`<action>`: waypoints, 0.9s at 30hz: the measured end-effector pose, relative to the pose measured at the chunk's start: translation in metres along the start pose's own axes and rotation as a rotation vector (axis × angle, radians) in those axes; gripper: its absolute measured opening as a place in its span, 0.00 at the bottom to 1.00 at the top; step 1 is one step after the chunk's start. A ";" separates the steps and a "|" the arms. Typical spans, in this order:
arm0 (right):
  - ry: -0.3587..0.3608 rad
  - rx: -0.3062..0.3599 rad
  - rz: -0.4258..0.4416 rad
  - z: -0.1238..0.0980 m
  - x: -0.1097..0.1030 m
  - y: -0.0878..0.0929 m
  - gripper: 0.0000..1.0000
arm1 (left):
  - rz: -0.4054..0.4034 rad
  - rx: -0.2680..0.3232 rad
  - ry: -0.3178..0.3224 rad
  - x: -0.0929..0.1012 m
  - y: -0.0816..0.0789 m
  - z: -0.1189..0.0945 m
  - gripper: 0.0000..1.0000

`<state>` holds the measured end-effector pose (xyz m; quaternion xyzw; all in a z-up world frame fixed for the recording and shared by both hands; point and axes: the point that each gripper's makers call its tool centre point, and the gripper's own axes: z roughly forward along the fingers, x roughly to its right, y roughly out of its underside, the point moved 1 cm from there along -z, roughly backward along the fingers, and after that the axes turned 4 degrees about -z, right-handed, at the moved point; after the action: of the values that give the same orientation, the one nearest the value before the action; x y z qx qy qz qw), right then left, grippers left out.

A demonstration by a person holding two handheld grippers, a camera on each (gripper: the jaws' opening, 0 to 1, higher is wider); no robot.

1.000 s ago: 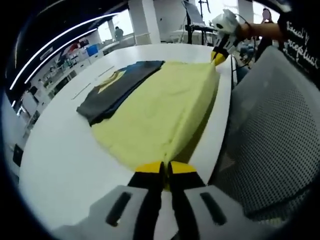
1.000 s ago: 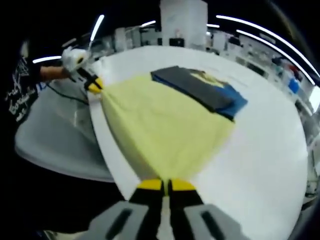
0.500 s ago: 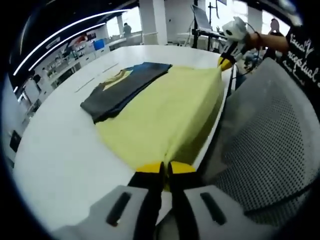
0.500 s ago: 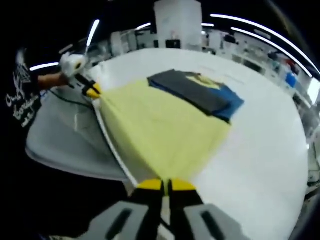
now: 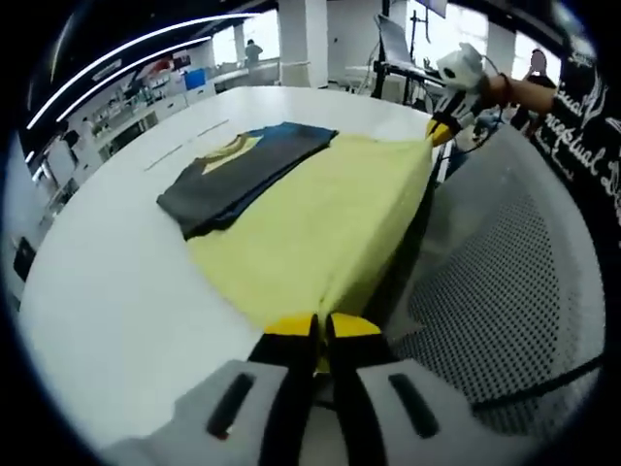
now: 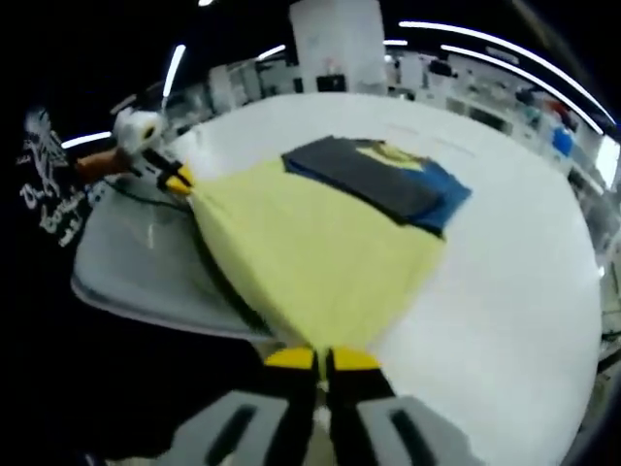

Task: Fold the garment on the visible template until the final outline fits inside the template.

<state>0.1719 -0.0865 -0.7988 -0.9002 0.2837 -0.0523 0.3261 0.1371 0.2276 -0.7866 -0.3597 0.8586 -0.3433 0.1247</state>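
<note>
Yellow garment (image 5: 320,228) hangs taut between our left gripper (image 5: 317,328) and right gripper (image 6: 320,357), fingers of each clamped on a corner. We have drawn its near edge back past the counter (image 5: 116,291) rim — half still rests beside the dark folded shirt (image 5: 238,170) — readying the fold forward.

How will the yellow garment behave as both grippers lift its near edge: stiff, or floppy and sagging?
Probably floppy: the yellow garment sags between the left gripper and the right gripper, whose jaws are shut on its corners. Likely light, since two corner pinches carry its edge. It may drag along the white table and disturb the dark folded shirt at its far edge.
</note>
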 end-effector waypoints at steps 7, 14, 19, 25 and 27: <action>-0.022 -0.031 -0.034 -0.006 -0.008 -0.001 0.00 | 0.006 -0.015 0.007 -0.002 0.002 -0.006 0.01; -0.003 -0.062 -0.091 -0.016 -0.004 -0.015 0.00 | 0.036 -0.017 0.011 -0.007 -0.011 -0.013 0.01; 0.021 -0.052 -0.120 -0.025 0.002 -0.030 0.00 | 0.057 0.009 -0.007 -0.015 -0.030 -0.020 0.01; 0.060 -0.028 -0.159 -0.033 0.015 -0.047 0.00 | 0.088 0.047 -0.028 -0.030 -0.054 -0.028 0.01; 0.073 -0.022 -0.162 -0.035 0.018 -0.053 0.00 | 0.094 0.062 -0.040 -0.033 -0.063 -0.030 0.01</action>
<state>0.2024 -0.0827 -0.7407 -0.9212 0.2220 -0.1083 0.3006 0.1804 0.2337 -0.7229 -0.3217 0.8608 -0.3564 0.1689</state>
